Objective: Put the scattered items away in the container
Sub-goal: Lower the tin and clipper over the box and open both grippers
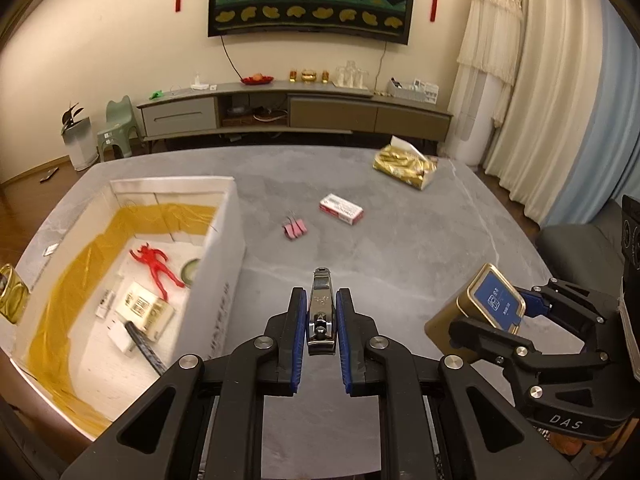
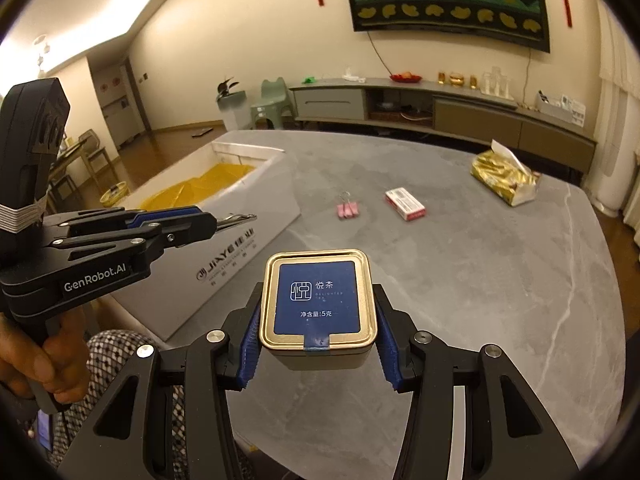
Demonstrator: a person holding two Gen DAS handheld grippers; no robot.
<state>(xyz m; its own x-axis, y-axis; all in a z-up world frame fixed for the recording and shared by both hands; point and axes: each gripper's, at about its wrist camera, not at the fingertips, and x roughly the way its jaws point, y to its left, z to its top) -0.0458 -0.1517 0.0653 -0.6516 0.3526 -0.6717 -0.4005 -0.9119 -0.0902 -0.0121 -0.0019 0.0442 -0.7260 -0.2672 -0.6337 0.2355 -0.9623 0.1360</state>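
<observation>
Presently left tongs (image 1: pixel 322 300) gripping nail clipper (image 1: pixel 320 312), right tongs (image 2: pixel 318 316) tin (image 2: pixel 318 304)

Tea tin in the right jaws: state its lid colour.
The tea tin has a dark blue lid panel with white lettering, framed by a gold rim; clearest in the right wrist view.

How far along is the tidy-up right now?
Partly done. The white box already holds a red figure and a few small packets. In hand: the left gripper clamps a nail clipper, and the right gripper holds a gold tea tin; neither is over the box. Left on the table: pink binder clips and a small red-and-white box.
</observation>
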